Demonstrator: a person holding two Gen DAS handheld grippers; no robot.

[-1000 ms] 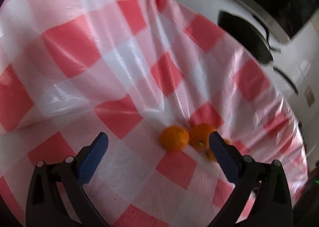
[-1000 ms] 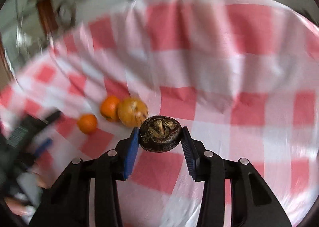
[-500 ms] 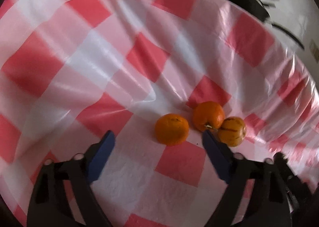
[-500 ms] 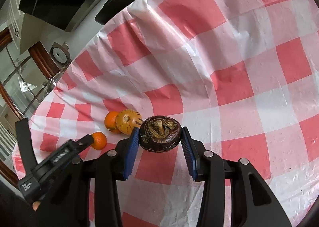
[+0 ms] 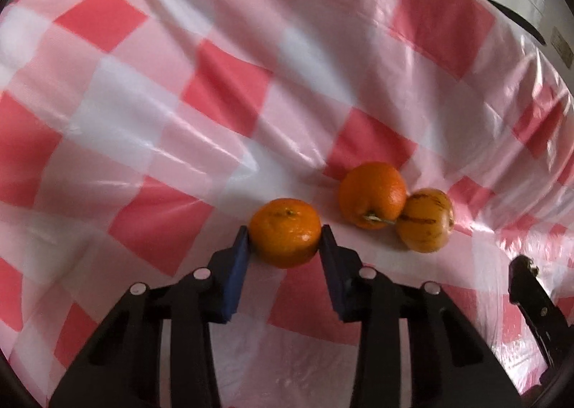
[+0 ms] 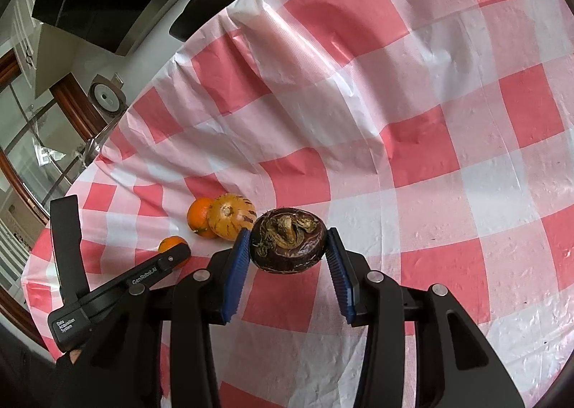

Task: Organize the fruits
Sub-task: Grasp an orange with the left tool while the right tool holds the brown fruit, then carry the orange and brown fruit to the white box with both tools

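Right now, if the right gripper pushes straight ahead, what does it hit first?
Probably just the tablecloth. The right gripper, shut on a dark fruit, aims down at bare checks. The striped fruit and orange lie off to its left; depth is unclear.

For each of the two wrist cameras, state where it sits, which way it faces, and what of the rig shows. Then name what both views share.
Left wrist: sits behind the left gripper, facing down along its blue fingers, whose jaws have just been closing onto a tangerine.
Right wrist: sits behind the right gripper, facing down and across the checked tablecloth; its jaws clamp a dark round fruit, and the left gripper shows at lower left.
Shared: tangerine, orange, striped yellow fruit, tablecloth.
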